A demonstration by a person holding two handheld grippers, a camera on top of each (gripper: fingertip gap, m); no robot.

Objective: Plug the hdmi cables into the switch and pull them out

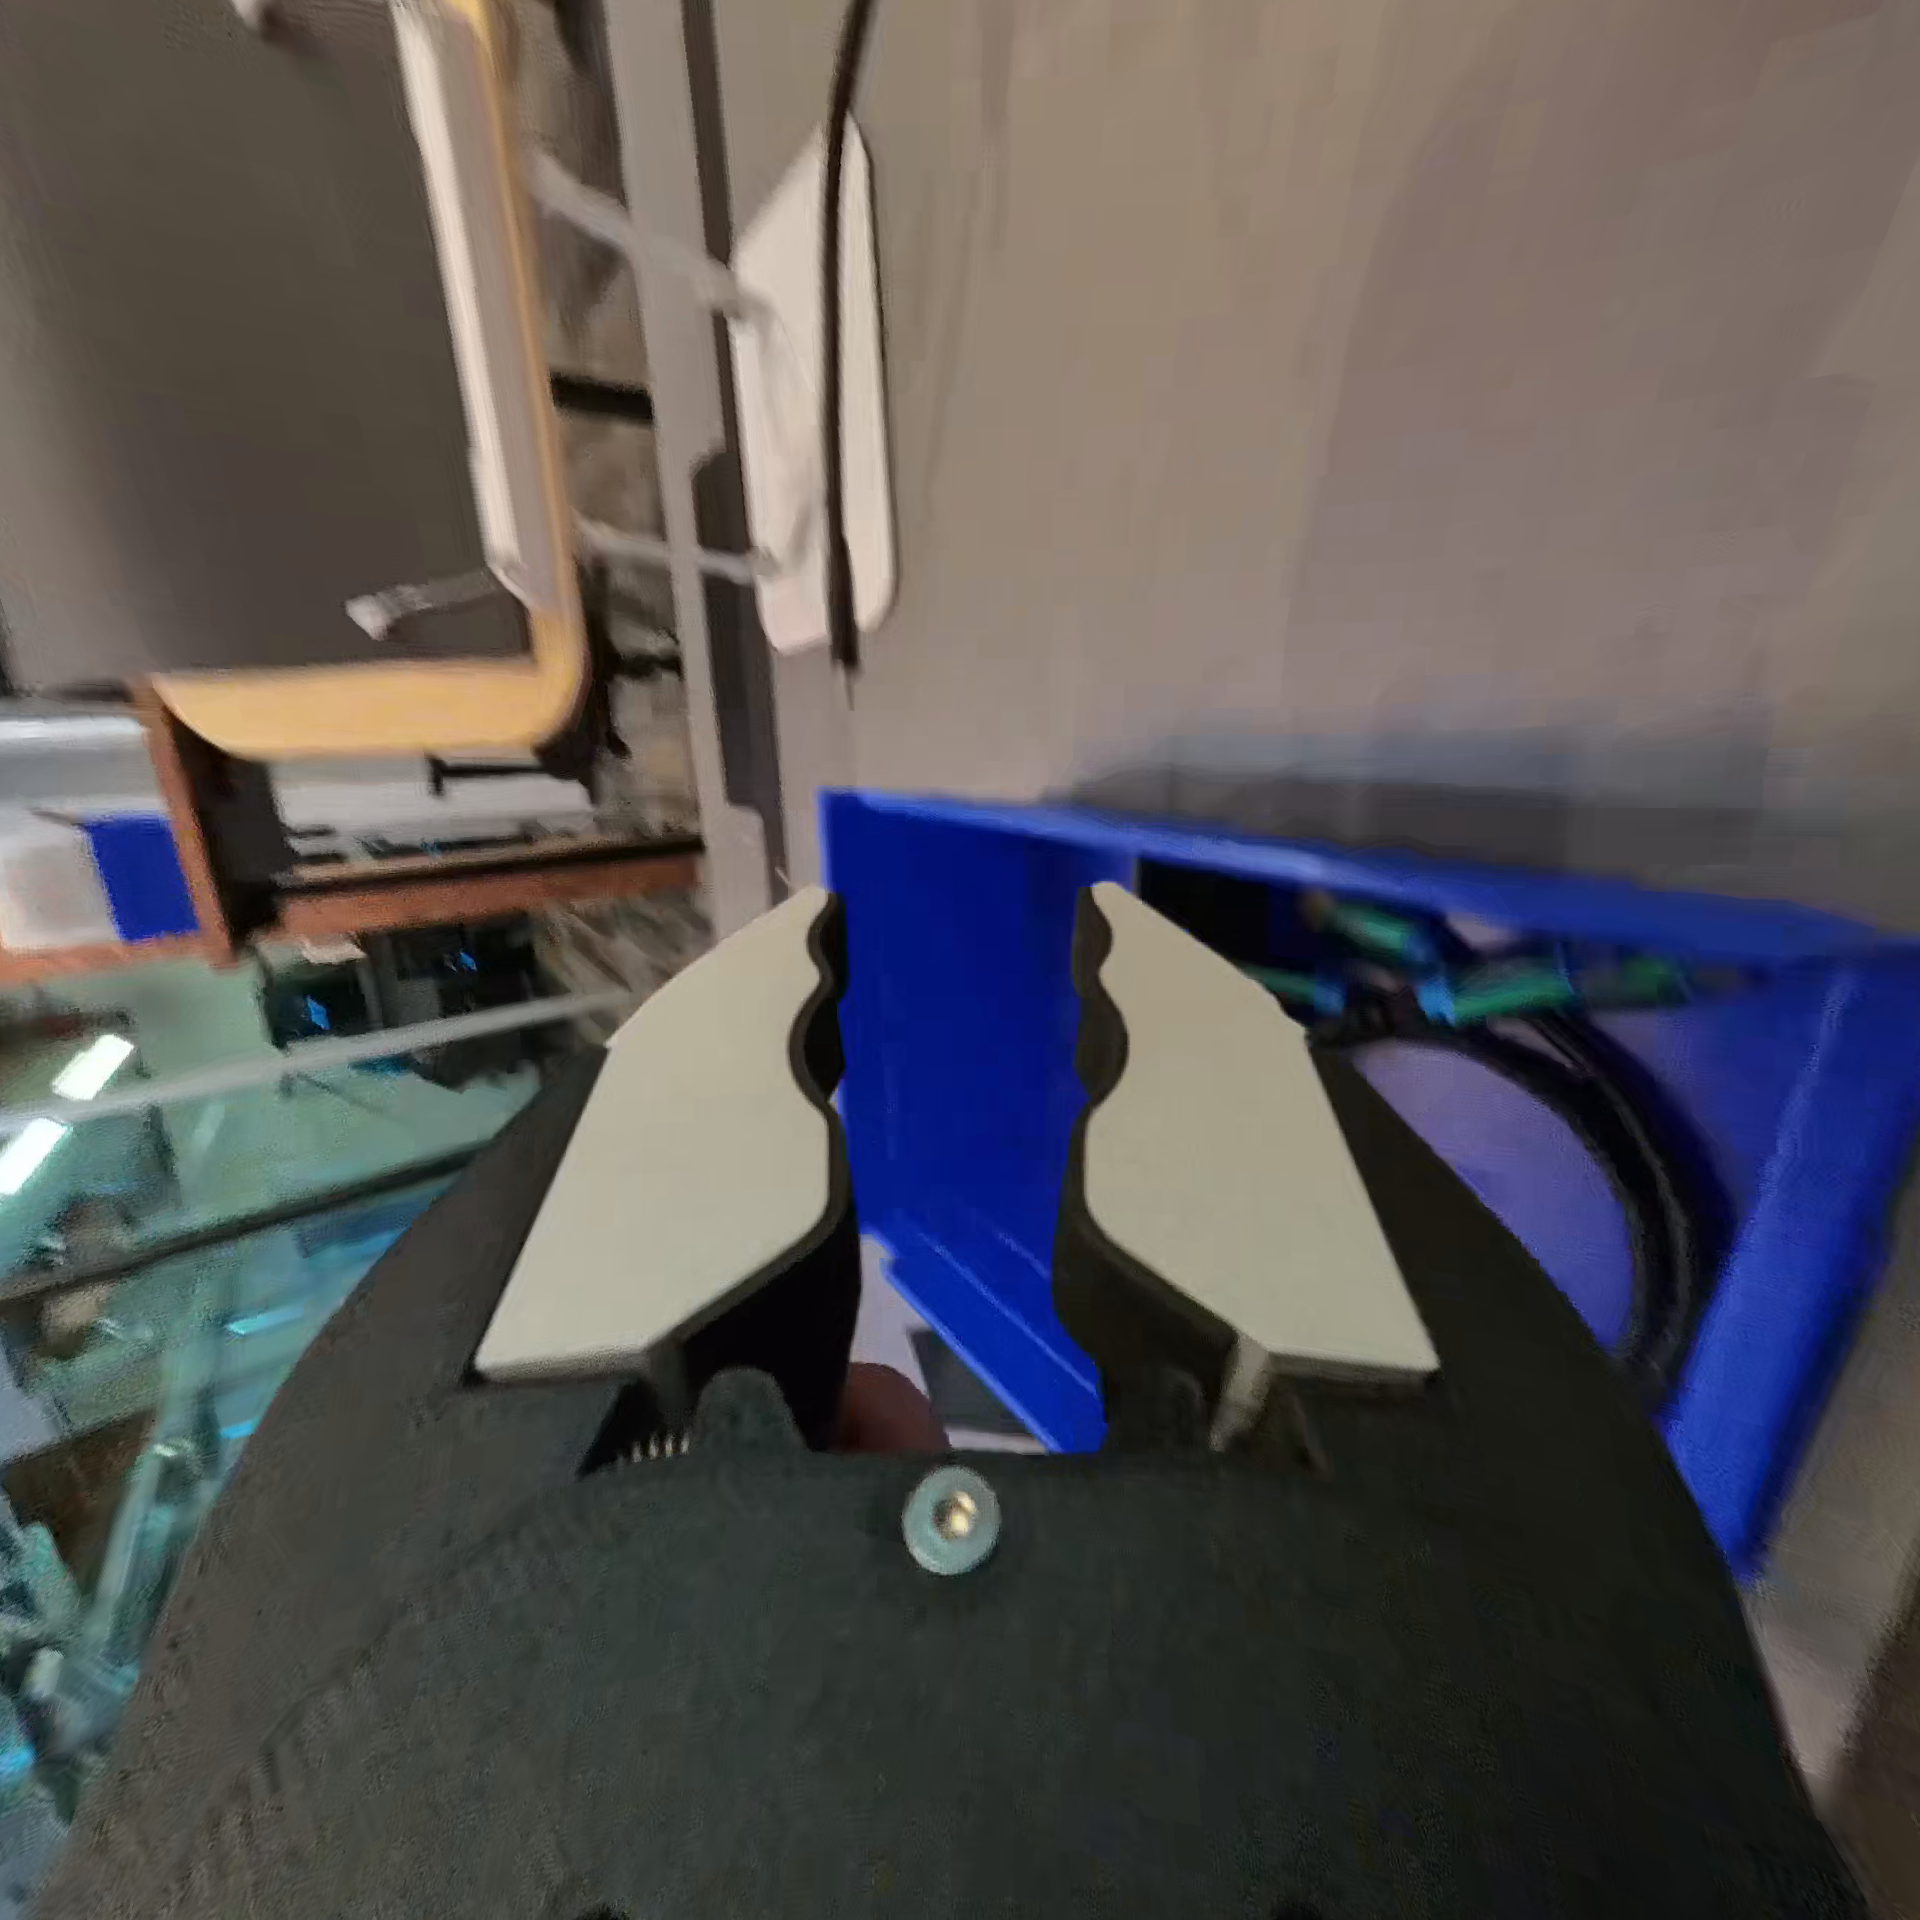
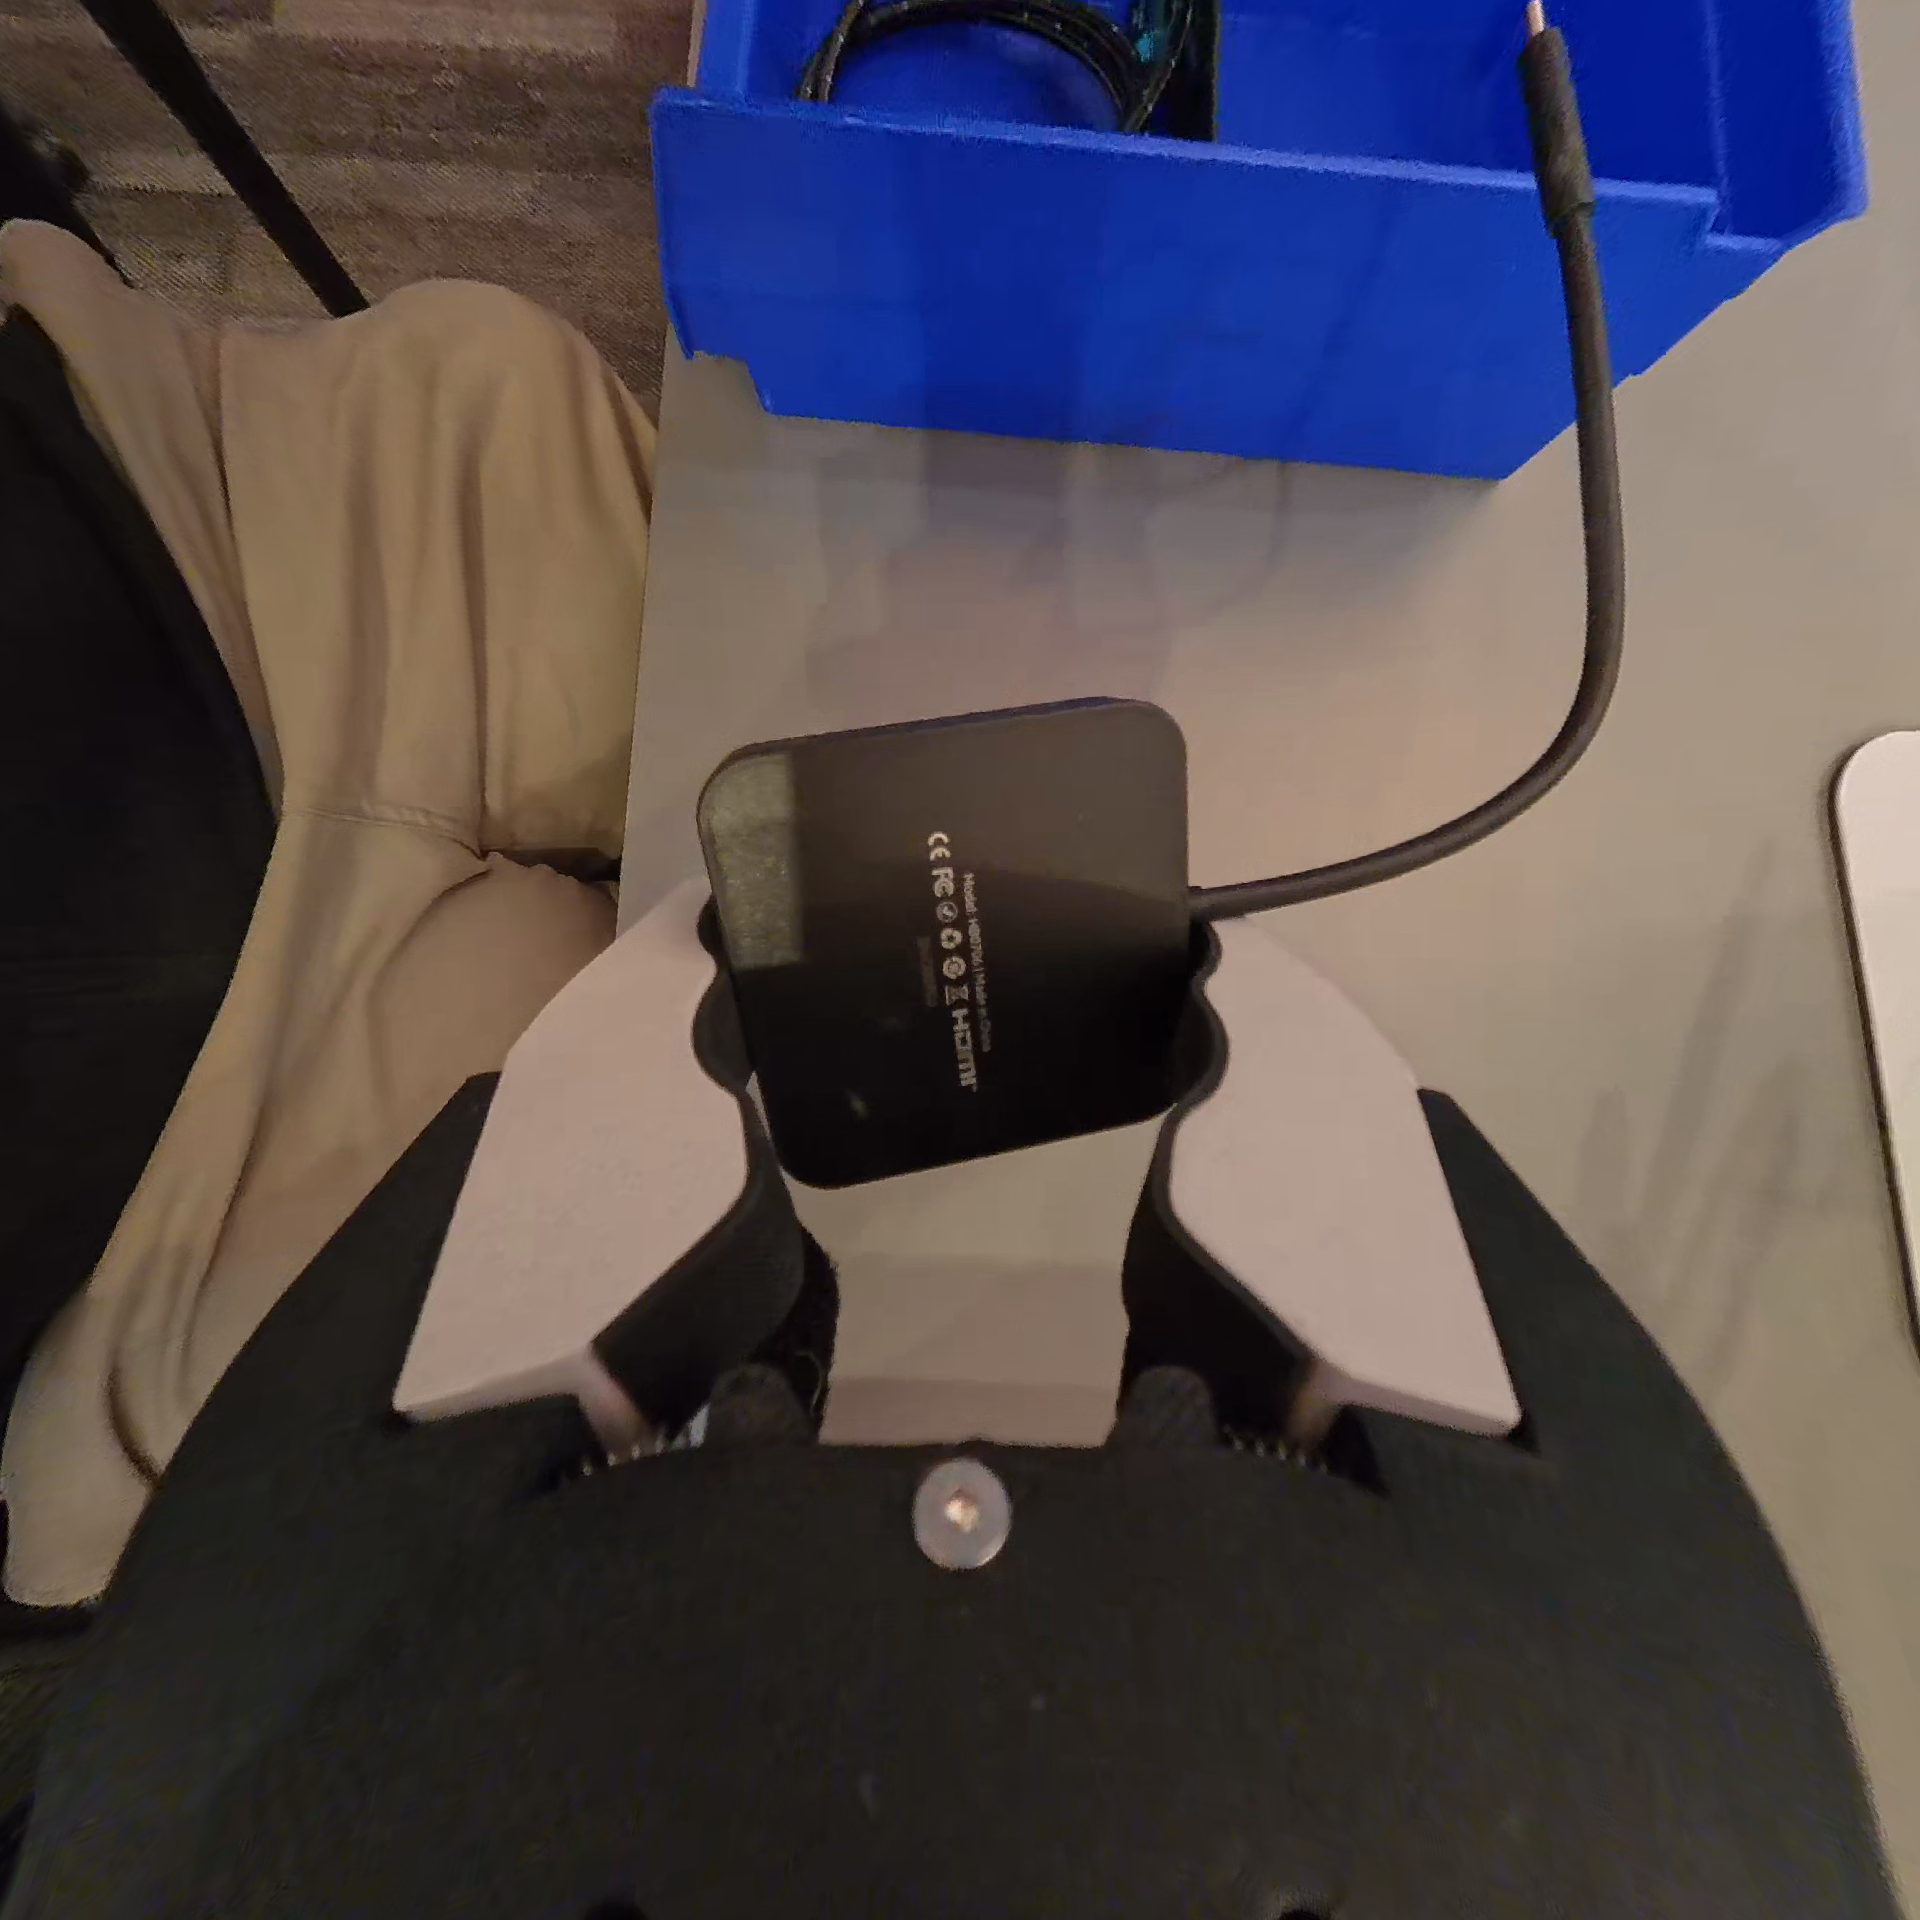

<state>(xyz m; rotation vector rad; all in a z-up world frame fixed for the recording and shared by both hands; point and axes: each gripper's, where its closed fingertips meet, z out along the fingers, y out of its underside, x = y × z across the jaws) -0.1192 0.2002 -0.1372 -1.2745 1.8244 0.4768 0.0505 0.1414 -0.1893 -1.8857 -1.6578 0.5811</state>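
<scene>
The right gripper [image 2: 961, 951] is clamped on the black switch [image 2: 956, 945], holding it by its two side edges above the grey counter [image 2: 1351, 644]. The switch shows its flat printed face and is slightly rotated; its thin black lead [image 2: 1590, 582] leaves at 3 o'clock and curves up toward 12, where its plug tip overlaps the blue bin [image 2: 1143, 301]. The left gripper [image 1: 956, 935] is parted and empty, pointing at the blue bin [image 1: 935, 1039], with coiled hdmi cables [image 1: 1621, 1122] inside at 3 o'clock.
</scene>
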